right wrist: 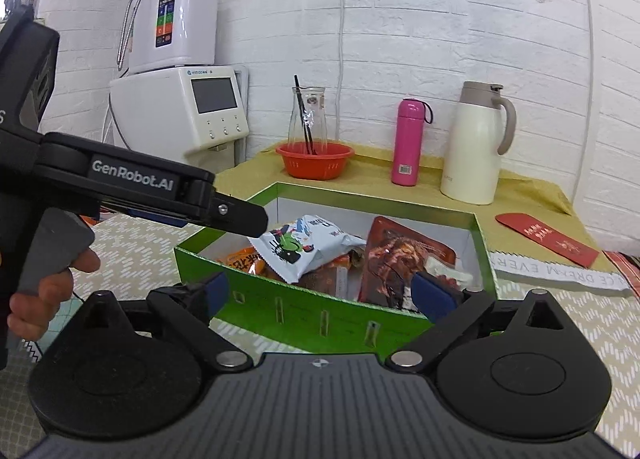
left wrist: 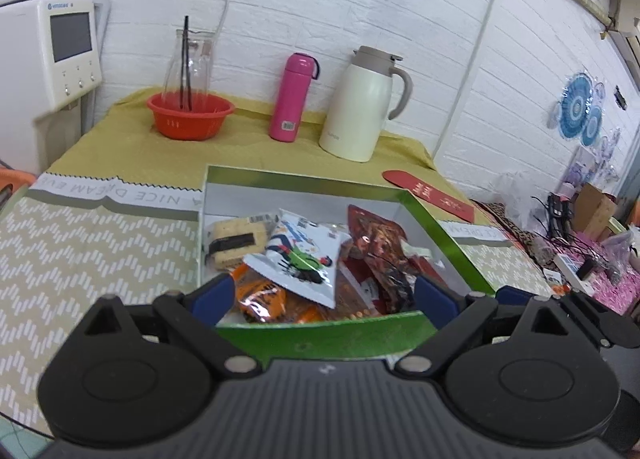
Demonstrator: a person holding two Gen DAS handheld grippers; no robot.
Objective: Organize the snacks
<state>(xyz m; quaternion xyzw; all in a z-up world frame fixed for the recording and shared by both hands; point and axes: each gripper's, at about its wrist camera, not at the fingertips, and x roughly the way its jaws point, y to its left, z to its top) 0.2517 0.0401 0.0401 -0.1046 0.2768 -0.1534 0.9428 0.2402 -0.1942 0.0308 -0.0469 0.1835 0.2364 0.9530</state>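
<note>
An open green box (left wrist: 320, 333) with a white inside sits on the patterned tablecloth and holds the snacks. A white cartoon packet (left wrist: 298, 259) lies on top, between a dark red-brown packet (left wrist: 380, 247) and a biscuit pack (left wrist: 236, 239), with orange packets (left wrist: 260, 295) underneath. My left gripper (left wrist: 324, 297) is open over the box's near wall, nothing between its blue pads. My right gripper (right wrist: 325, 294) is also open and empty, in front of the box's (right wrist: 304, 311) near wall. In the right wrist view the left gripper (right wrist: 244, 217), held by a hand, reaches over the box beside the white packet (right wrist: 304, 249).
Along the back wall stand a red bowl (left wrist: 190, 115) with a glass carafe in it, a pink flask (left wrist: 292, 99) and a cream thermos jug (left wrist: 360, 107). A red envelope (left wrist: 428, 193) lies right of the box. A white dispenser (right wrist: 180, 111) stands at the left, clutter (left wrist: 580, 243) at the right.
</note>
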